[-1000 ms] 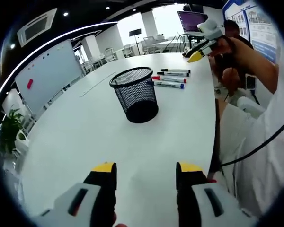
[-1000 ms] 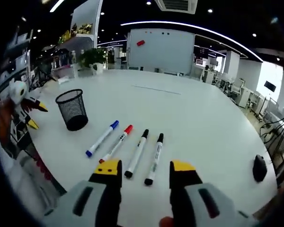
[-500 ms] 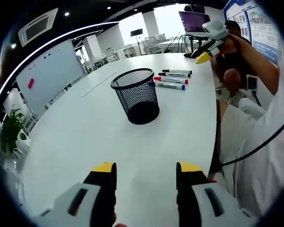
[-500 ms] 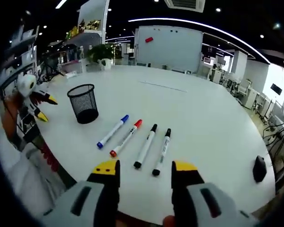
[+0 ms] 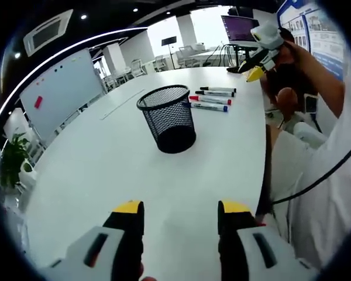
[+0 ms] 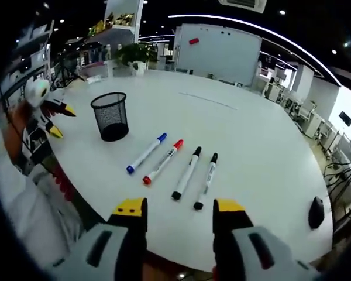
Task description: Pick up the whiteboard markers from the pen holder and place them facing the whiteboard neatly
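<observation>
The big white round table (image 6: pixel 269 152) is cut off at the edges of both views, and the whiteboard (image 6: pixel 217 50) far beyond the jaws is too small for any writing to be made out. Ahead of the left gripper (image 5: pixel 178 209), whose yellow-tipped jaws are spread wide with nothing held, the black wire-mesh pen holder (image 5: pixel 167 117) is seen upright. The four slim markers (image 6: pixel 172 168) are laid side by side just past the right gripper (image 6: pixel 180 208), also held wide open and empty.

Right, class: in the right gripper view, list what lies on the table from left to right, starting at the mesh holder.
Mesh pen holder → blue marker → red marker → first black marker → second black marker → small dark object near the table's edge.
</observation>
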`<state>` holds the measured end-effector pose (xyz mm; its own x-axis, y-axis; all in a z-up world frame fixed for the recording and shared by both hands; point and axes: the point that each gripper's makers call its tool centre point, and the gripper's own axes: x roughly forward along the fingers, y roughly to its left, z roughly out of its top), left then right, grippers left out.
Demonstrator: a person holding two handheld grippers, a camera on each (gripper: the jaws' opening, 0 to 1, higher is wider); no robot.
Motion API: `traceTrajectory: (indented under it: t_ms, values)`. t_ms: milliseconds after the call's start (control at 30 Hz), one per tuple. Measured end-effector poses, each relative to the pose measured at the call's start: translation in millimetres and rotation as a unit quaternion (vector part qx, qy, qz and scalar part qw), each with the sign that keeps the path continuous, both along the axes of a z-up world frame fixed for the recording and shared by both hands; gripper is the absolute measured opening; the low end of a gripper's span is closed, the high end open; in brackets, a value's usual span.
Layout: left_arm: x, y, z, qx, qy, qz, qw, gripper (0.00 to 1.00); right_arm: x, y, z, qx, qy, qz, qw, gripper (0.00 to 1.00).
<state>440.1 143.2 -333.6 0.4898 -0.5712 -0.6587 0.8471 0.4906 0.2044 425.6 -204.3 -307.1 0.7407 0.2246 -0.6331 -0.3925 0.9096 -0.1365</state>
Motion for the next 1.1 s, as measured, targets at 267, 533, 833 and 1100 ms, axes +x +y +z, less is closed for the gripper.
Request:
traceTrajectory:
  t_ms: [267, 533, 833, 1100]
  values:
    - [0.8, -1.0, 0.6, -0.002, 0.0, -0.003, 1.0, 0.52, -3.0, -1.8, -5.3, -0.006, 0.012, 0.001, 0.9999, 0.44]
    - [-0.7, -2.6, -1.0, 0.001, 0.002, -0.007, 1.0, 0.52, -4.1, -0.9, -9.3, 0.0, 0.021, 0.003, 0.9998, 0.45]
    - [-0.5, -0.6, -1.5, 0.002, 0.002, -0.005, 1.0, 0.52, -3.2, -2.1, -10.8, -0.005, 0.021, 0.005, 0.9998, 0.47]
    - [-1.0, -1.9, -2.2, 0.002, 0.002, -0.008, 1.0, 0.52, -4.1, -3.8, -12.3, -0.012, 0.023, 0.005, 0.9997, 0.49]
